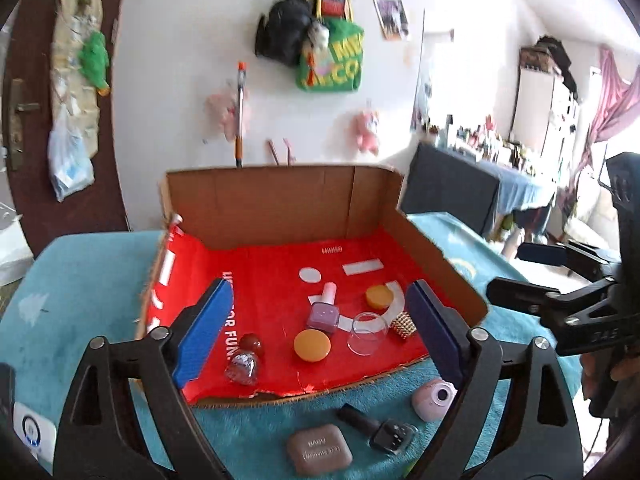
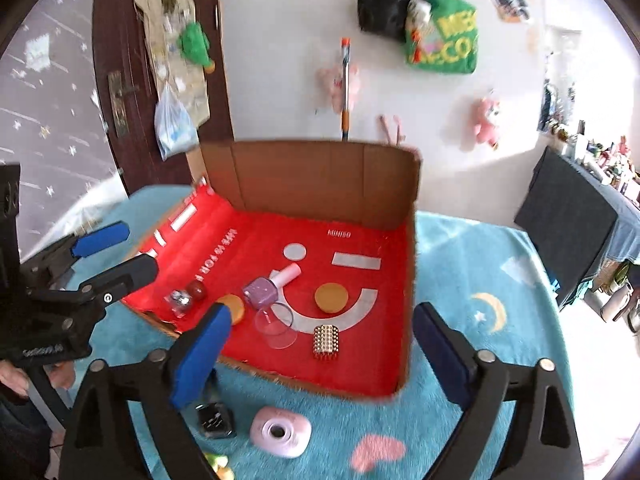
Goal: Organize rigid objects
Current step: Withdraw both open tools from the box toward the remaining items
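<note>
Six small rigid items sit inside the shallow brown cardboard tray with a red printed liner: lilac square nail-polish bottle with pale pink cap lying on its side mid-floor, flat round orange disc just in front of it, second darker orange disc further back right, clear glass tumbler tipped on its side between them, gold-beaded cylinder near the tray's right wall, and a clear faceted perfume bottle with dark red ball stopper at the front left. Outside the tray, on the turquoise fluffy blanket by its front edge: taupe rounded-rectangle earbud case, dark nail-polish bottle with black cap lying flat, and a pink rounded gadget with a white ring. The case and dark bottle are near each other, the pink gadget just to the right. Left gripper hovers above the tray's front edge, blue pads spread wide, gripping nothing. Right gripper is also spread wide and unloaded, over the tray's front-right corner; the dark bottle and pink gadget lie just below it on the blanket. Each gripper shows at the edge of the other's view. White wall with hung bags and plush toys stands behind.
</note>
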